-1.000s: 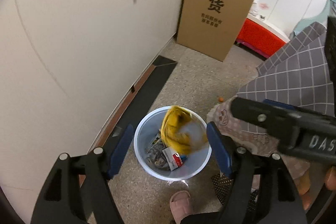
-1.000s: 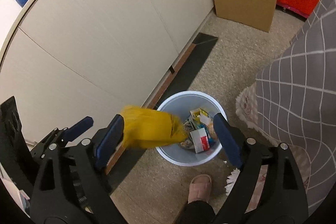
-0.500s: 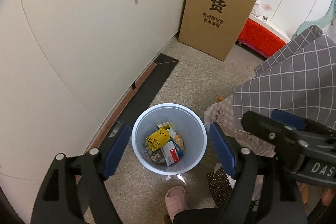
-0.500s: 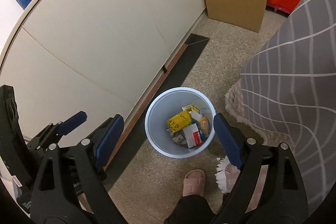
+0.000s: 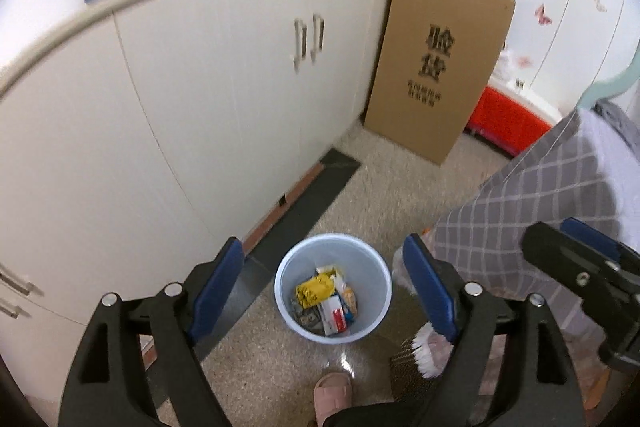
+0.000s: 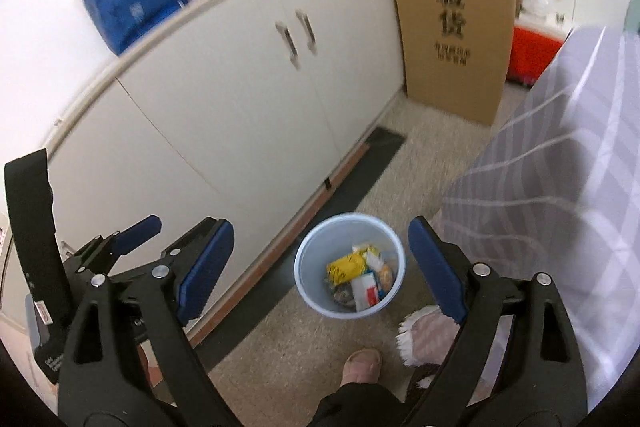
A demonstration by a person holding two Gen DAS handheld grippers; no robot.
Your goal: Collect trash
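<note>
1. My left gripper [image 5: 326, 289] hangs high over the floor, jaws spread wide with nothing between them.
2. My right gripper [image 6: 320, 269] is likewise wide open and empty.
3. The pale blue trash bin [image 5: 362, 267] stands on the speckled floor beside the white cabinet [image 5: 224, 99].
4. The yellow wrapper [image 5: 313, 290] lies inside the bin among other packets.
5. My slipper [image 5: 333, 393] is just below the bin.
</note>
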